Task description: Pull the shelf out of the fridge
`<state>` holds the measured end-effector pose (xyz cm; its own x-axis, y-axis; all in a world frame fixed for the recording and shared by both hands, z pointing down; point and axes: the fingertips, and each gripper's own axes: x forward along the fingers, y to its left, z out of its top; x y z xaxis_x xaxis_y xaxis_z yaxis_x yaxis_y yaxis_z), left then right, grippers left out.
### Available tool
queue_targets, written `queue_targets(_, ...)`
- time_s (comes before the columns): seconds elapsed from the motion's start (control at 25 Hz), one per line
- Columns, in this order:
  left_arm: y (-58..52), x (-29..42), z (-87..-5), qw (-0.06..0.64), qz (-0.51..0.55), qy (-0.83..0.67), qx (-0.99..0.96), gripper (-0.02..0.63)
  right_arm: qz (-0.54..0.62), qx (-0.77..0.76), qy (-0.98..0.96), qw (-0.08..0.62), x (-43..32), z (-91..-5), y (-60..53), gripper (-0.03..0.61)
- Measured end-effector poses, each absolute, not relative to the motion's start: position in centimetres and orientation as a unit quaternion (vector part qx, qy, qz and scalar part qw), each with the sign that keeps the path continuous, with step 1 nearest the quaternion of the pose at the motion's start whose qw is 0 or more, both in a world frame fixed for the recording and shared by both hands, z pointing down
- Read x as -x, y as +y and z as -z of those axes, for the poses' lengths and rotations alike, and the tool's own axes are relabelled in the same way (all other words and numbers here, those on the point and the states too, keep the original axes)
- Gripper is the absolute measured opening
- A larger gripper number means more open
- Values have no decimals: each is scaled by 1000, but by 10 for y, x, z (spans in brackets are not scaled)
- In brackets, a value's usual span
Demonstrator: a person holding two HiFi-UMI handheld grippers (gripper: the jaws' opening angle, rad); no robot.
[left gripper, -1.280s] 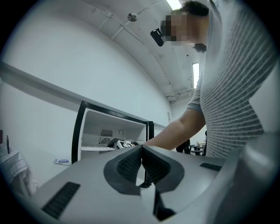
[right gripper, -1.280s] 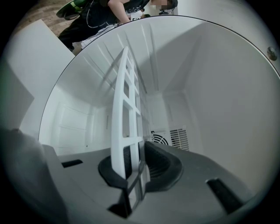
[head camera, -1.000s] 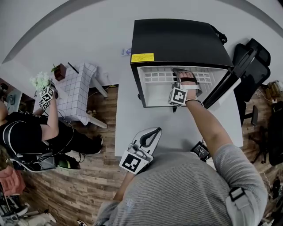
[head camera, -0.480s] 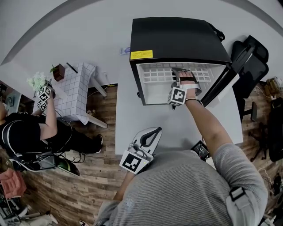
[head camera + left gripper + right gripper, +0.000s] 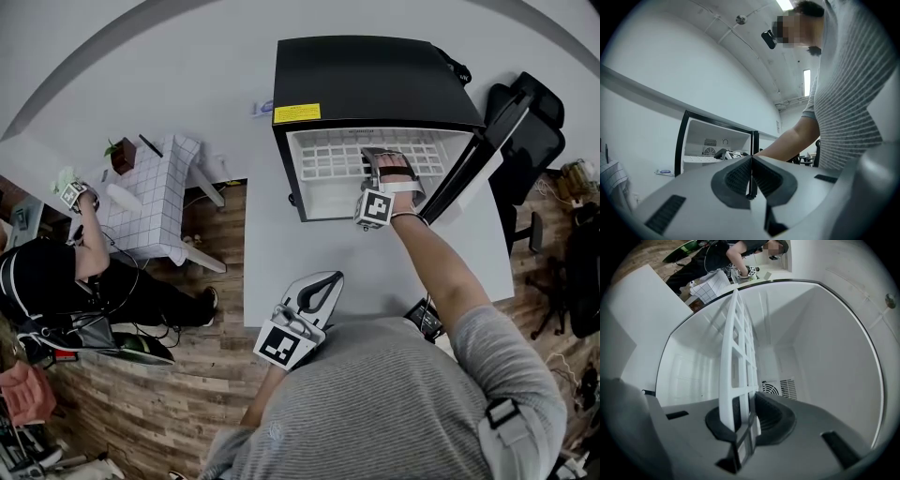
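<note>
Inside the open black fridge (image 5: pixel 375 80), a white grid shelf (image 5: pixel 328 159) lies level across the upper part of the white cavity, with its front edge at the fridge's opening. The right gripper (image 5: pixel 380 161) reaches into the front of the fridge, and its jaws are closed narrowly on that front edge. In the right gripper view, the shelf (image 5: pixel 736 357) runs edge-on away from the right gripper (image 5: pixel 745 413), its bar pinched between the two dark pads. A round fan vent (image 5: pixel 771 389) shows on the fridge's back wall. The person's bare right forearm stretches from the body to the fridge's opening.

To the right of the fridge, its door (image 5: pixel 478 159) stands swung open. A yellow label (image 5: pixel 300 114) sits at the front left corner of the fridge's top. The fridge stands on a white table (image 5: pixel 281 253).

Well apart from the fridge, at the table's near edge by the person's striped shirt, the left gripper (image 5: pixel 323 284) points toward the fridge. In its own view the left gripper (image 5: pixel 751 176) has its jaws pressed together with nothing between them.

Left of the fridge, on a wooden floor (image 5: pixel 141 394), stands a small table with a checked cloth (image 5: pixel 159 197), and another person (image 5: pixel 56 281) sits beside it. Right of the fridge, beyond the door, is a black office chair (image 5: pixel 534 122).
</note>
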<state>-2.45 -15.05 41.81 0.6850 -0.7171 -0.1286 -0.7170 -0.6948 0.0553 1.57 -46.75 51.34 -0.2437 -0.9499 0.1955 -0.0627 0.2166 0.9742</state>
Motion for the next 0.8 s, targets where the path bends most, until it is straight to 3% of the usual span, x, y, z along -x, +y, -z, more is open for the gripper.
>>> queue_targets(0.8,-137,11,-418,-2,68,-357,-932,12,479,-405,-628,460,-20,-510,-421,34)
